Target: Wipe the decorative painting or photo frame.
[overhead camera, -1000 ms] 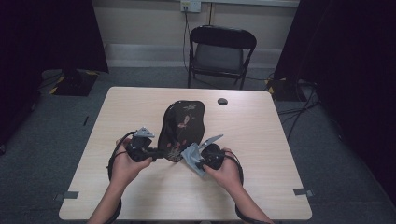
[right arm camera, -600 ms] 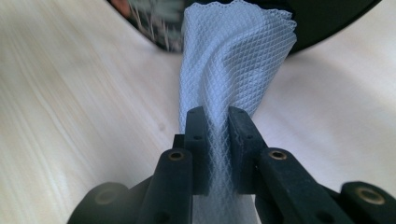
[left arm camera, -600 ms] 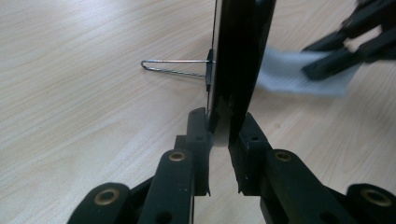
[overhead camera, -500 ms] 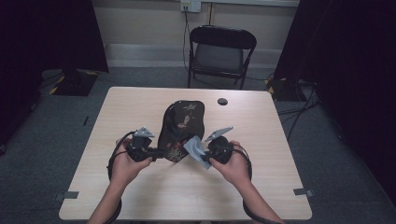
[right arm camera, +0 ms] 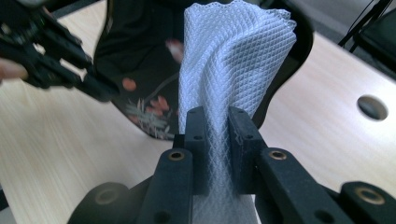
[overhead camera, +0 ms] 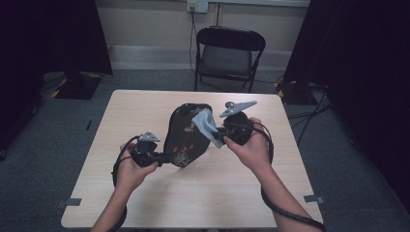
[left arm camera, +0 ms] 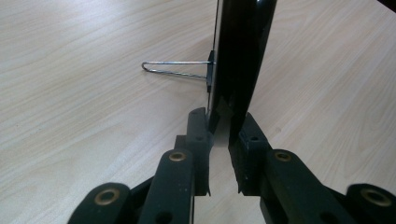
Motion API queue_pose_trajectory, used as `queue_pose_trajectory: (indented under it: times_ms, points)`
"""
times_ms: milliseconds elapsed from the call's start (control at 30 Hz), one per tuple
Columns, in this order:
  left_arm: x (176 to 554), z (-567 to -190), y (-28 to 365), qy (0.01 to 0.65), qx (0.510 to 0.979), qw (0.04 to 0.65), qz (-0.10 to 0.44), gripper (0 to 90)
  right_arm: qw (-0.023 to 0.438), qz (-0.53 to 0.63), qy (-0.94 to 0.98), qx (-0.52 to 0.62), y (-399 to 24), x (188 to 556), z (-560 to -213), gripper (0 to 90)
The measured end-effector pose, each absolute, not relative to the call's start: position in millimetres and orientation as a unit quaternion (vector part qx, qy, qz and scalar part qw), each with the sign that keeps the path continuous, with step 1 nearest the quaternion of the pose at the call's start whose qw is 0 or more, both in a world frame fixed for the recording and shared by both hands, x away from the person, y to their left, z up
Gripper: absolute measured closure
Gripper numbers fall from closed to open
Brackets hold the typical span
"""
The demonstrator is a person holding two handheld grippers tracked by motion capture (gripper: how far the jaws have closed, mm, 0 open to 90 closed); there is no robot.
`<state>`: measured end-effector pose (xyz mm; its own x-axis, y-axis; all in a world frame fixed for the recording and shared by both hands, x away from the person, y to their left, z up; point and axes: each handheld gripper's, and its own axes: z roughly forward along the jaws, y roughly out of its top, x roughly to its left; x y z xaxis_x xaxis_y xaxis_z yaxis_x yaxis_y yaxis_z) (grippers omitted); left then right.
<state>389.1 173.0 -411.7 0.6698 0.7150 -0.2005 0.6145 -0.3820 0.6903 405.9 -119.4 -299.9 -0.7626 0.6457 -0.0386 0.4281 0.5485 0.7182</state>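
A black oval panel [overhead camera: 186,140] with a red flower pattern stands tilted on the wooden table [overhead camera: 140,108]. My left gripper [overhead camera: 167,157] is shut on its lower left edge. In the left gripper view the panel [left arm camera: 240,51] is edge-on between the pads of that gripper [left arm camera: 224,123], and a thin wire stand [left arm camera: 175,70] sticks out of its side. My right gripper [overhead camera: 217,131] is raised in front of the panel's upper right and is shut on a white waffle-weave cloth [overhead camera: 205,124]. The cloth [right arm camera: 229,60] bunches up above the jaws of that gripper [right arm camera: 219,126], against the panel [right arm camera: 135,70].
A black folding chair [overhead camera: 227,53] stands behind the table's far edge. A small dark round spot [right arm camera: 371,107] lies on the tabletop right of the panel. Cables trail from both grippers over the near half of the table.
My right gripper has risen with the cloth, from the panel's lower right edge up to its upper right. The left gripper and the panel's lower edge have stayed put.
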Motion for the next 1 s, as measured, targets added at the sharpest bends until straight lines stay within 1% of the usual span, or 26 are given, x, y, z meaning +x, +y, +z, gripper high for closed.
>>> queue_pose_trajectory:
  times_ms: [100,200,333,500,1000]
  points:
    - [389.6,-411.8,171.9,0.403,0.827,0.386,0.067,78.7,0.157,0.373,0.863,0.302,-113.6,407.6,-283.6,79.9]
    - [390.2,-411.9,171.5,0.402,0.827,0.386,0.067,78.7,0.159,0.384,0.858,0.301,-108.2,409.0,-275.0,79.9]
    - [390.5,-411.8,171.0,0.402,0.827,0.386,0.068,78.7,0.157,0.385,0.861,0.293,-95.2,411.6,-274.5,79.9]
    - [390.2,-411.6,170.9,0.403,0.828,0.384,0.069,78.7,0.148,0.380,0.866,0.289,-85.7,413.3,-290.2,79.9]
    - [389.9,-411.4,170.7,0.404,0.828,0.384,0.069,78.6,0.115,0.356,0.875,0.307,-90.9,410.2,-344.1,79.9]
